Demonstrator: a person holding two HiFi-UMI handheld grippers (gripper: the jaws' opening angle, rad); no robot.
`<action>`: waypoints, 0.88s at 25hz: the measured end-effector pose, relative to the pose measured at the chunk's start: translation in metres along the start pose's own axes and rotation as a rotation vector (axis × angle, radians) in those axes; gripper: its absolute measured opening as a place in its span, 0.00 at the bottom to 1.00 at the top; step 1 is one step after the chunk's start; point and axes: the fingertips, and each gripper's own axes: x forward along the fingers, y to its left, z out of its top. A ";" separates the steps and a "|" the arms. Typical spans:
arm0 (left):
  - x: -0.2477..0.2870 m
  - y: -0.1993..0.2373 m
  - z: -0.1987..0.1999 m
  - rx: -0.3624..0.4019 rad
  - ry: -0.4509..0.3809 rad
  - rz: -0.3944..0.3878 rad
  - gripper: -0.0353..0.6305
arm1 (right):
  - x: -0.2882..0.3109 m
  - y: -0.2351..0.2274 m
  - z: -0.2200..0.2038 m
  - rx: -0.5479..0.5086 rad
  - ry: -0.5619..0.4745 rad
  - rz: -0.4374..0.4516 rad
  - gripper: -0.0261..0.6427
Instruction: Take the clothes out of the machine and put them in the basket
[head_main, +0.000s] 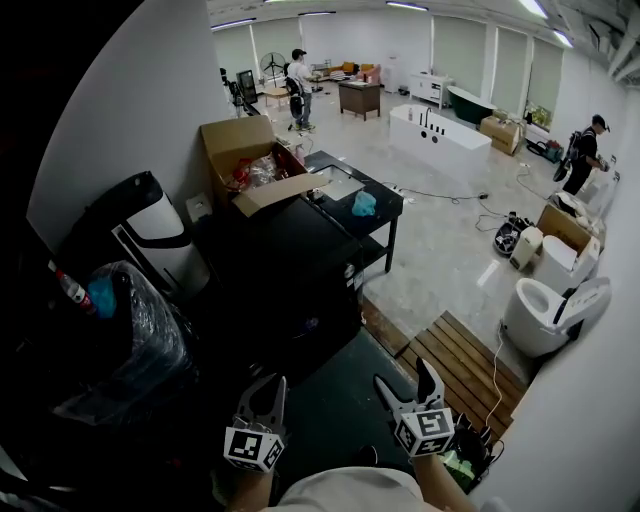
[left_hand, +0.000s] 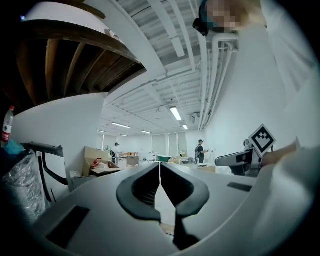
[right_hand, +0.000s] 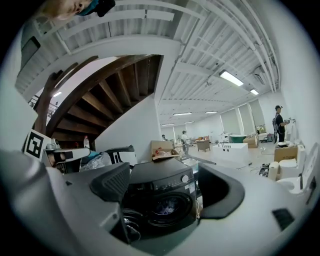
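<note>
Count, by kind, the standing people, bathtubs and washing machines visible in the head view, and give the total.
Standing people: 2
Bathtubs: 2
Washing machines: 1
Total: 5

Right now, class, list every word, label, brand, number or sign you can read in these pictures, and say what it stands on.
No text can be read anywhere in these pictures.
Washing machine: white print on its control panel and a sticker beside it, too small to read.
Bottle: red label, too blurred to read.
Left tool and right tool: their cubes carry square black-and-white patterns, no letters.
</note>
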 end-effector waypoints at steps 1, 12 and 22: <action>0.005 -0.002 -0.001 0.003 0.005 0.017 0.09 | 0.005 -0.006 0.002 -0.002 0.001 0.014 0.67; 0.017 -0.011 -0.005 0.006 0.018 0.210 0.08 | 0.041 -0.032 0.016 -0.013 0.008 0.169 0.67; 0.015 -0.006 0.000 0.014 0.037 0.301 0.08 | 0.060 -0.015 0.023 -0.024 0.009 0.288 0.67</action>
